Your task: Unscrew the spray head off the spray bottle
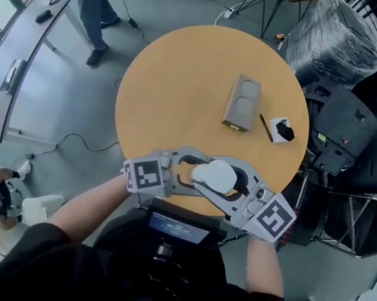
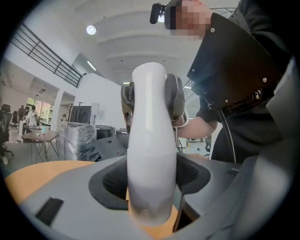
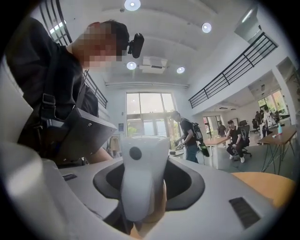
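Where the round wooden table reaches its six o'clock edge, the spray bottle is held over it: smooth, white, rounded, lying roughly level. Its spray head is white with a dark round nozzle dot. The left gripper, coming in from nine o'clock, clamps the body with wide-set jaws. The right gripper, coming in from four o'clock, pinches the spray head at a narrower gap.

Right gripper apparently clamps white spray head.
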Demonstrator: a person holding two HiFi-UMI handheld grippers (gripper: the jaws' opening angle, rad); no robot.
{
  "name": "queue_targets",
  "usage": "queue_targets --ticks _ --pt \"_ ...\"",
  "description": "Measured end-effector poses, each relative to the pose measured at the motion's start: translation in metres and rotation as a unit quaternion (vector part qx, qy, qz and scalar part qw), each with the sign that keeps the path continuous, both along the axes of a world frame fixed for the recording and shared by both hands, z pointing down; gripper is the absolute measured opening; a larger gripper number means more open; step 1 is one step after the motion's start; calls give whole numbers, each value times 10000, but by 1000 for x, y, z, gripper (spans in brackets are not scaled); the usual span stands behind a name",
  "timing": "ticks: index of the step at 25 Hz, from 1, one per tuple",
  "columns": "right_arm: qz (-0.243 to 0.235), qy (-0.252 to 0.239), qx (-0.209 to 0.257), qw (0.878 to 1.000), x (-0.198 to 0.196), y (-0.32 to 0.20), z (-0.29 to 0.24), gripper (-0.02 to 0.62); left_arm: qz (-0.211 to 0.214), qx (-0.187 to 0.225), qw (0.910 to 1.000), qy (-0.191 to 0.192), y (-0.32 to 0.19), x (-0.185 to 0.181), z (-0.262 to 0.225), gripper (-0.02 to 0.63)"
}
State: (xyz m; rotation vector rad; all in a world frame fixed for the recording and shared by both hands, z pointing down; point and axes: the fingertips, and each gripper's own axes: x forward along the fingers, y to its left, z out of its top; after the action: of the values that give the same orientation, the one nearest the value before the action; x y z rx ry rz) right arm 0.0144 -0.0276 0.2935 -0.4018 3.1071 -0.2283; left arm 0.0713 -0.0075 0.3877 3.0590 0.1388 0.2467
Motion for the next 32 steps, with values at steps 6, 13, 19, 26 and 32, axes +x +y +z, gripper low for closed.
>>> queue_targets --ticks 6,13,19,26,32 --pt "-770 -212 -197 9966 -4 12 -9 202 957 -662 9929 231 21 -3 -12 305" --pt "780 -38 118 9969 2 -41 -16 338 -373 -474 9981 117 -22 -14 -12 307" --pt "1803 85 -25 9836 20 -62 -10 381 -1661 -333 9852 254 -59 -23 -19 307" --pt "2109 314 -538 9755 5 -65 11 377 -3025 119 9530 91 -91 -34 -25 308" --pt "2520 463 -438 9656 2 -73 17 271 -3445 238 9385 -40 -92 -22 -17 307"
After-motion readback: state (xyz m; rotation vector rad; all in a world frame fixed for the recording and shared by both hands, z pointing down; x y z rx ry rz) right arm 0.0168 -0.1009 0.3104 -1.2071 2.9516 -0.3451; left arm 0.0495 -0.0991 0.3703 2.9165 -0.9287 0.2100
